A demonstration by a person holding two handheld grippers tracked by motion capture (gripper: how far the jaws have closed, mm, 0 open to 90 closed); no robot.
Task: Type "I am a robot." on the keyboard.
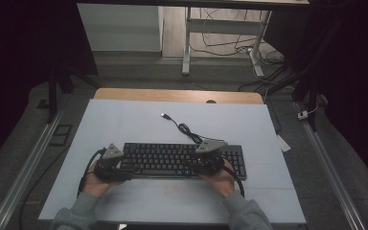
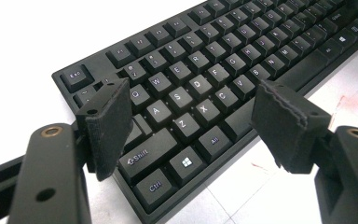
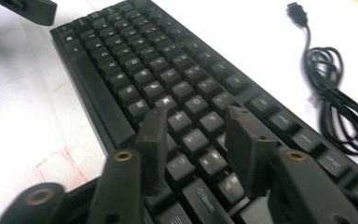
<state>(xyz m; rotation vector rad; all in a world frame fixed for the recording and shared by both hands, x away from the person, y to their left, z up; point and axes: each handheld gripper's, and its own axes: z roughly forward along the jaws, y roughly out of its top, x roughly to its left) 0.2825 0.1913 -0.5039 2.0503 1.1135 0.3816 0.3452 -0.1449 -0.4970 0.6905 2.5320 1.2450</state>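
Observation:
A black keyboard (image 1: pixel 182 160) (image 2: pixel 214 70) (image 3: pixel 135 60) lies flat on the white table cover, nearer the front edge. Its black cable (image 1: pixel 187 129) (image 3: pixel 331 93) coils behind it and ends in a loose USB plug (image 1: pixel 164 115) (image 3: pixel 297 10). My left gripper (image 1: pixel 124 168) (image 2: pixel 191 93) hovers over the keyboard's left end, jaws wide open above the letter keys, nothing between them. My right gripper (image 1: pixel 191 165) (image 3: pixel 196 116) hangs over the keys toward the right end, jaws partly apart, holding nothing. A jaw of the left gripper (image 3: pixel 32 9) shows far off in the right gripper view.
The white cover (image 1: pixel 124 120) spans the table, with a wooden edge (image 1: pixel 172 95) at the back. Faint red marks (image 3: pixel 60 161) lie on the cover in front of the keyboard. Beyond the table are a desk frame (image 1: pixel 187 48) and loose floor cables.

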